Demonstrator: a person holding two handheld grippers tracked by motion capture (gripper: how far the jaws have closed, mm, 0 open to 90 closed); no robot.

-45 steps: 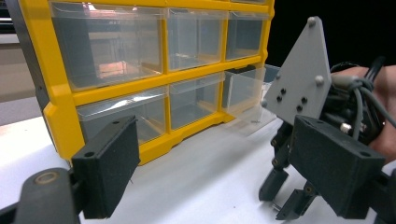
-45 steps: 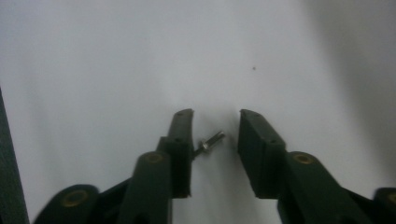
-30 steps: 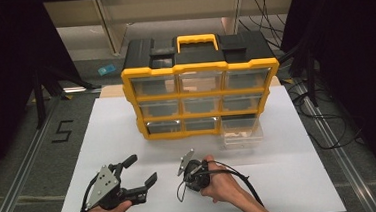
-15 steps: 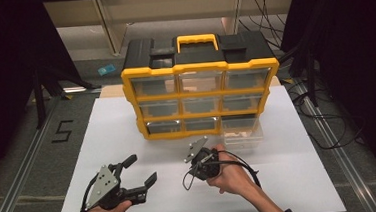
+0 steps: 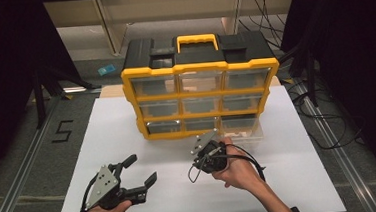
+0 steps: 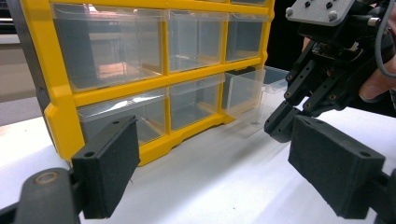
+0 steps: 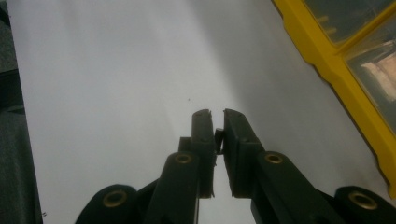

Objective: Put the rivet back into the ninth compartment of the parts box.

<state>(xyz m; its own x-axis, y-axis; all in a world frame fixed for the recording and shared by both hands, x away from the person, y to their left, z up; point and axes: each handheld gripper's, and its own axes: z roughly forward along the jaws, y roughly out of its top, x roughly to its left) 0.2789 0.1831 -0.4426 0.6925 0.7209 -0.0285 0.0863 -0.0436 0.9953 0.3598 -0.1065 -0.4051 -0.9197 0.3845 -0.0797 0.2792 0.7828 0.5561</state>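
Observation:
A yellow and black organizer [image 5: 200,92] with clear drawers stands at the back of the white board [image 5: 127,125]. Its bottom right drawer [image 5: 240,130] is pulled out, and in the left gripper view this drawer [image 6: 252,93] looks empty. My right gripper [image 5: 197,163] hovers just in front of that drawer, lifted off the board. In the right gripper view its jaws [image 7: 217,116] stand shut on a small dark piece [image 7: 218,138] pinched between the pads. My left gripper [image 5: 140,169] rests low at the front left, open, with nothing between its pads [image 6: 109,170].
The board's front edge lies close under both hands. A metal rail [image 5: 20,178] runs along the floor at the left, cables [image 5: 328,126] trail at the right, and a small blue object [image 5: 106,69] lies on the floor behind.
My right gripper has risen and moved away from the front edge toward the pulled-out drawer, jaws still shut. The left gripper has stayed where it was.

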